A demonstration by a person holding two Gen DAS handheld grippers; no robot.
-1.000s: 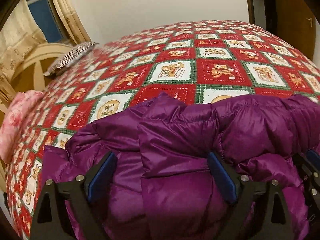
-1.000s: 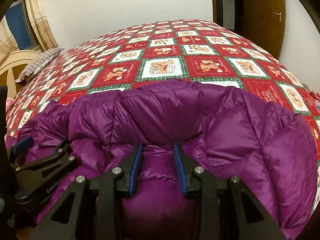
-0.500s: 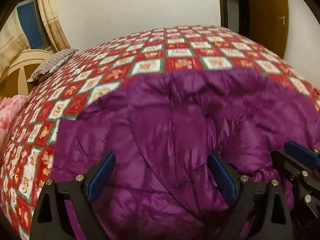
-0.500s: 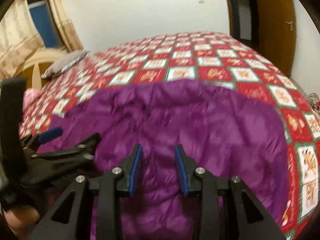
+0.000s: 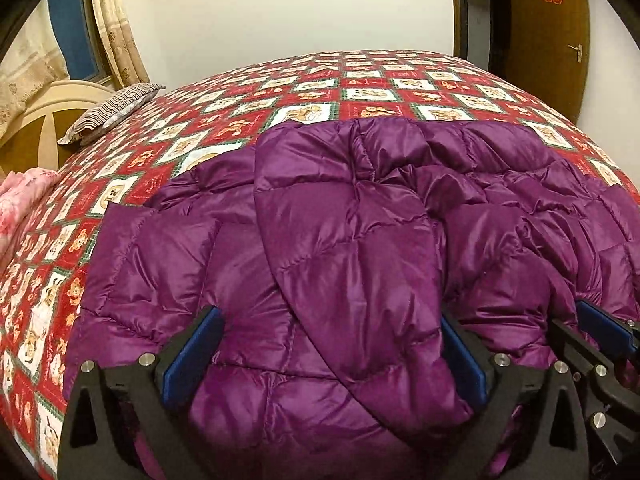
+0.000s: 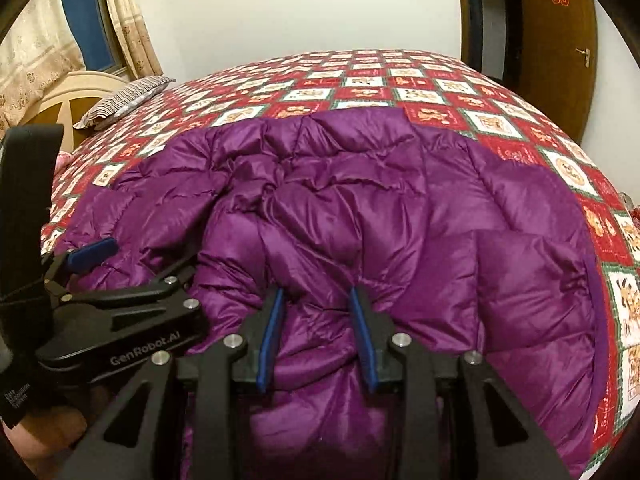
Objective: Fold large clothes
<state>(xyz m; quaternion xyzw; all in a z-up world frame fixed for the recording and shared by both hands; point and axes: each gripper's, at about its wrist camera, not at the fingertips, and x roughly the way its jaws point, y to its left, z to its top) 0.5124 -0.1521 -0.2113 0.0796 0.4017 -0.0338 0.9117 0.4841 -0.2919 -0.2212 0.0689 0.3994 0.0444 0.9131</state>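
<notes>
A purple down jacket [image 5: 352, 248] lies spread across the near part of a bed covered by a red patchwork quilt [image 5: 360, 92]. The left claw [image 5: 326, 344] gapes wide over its near edge, while the right claw [image 6: 318, 332] pinches a bunched fold of it. A striped pillow [image 5: 112, 114] rests far left.
</notes>
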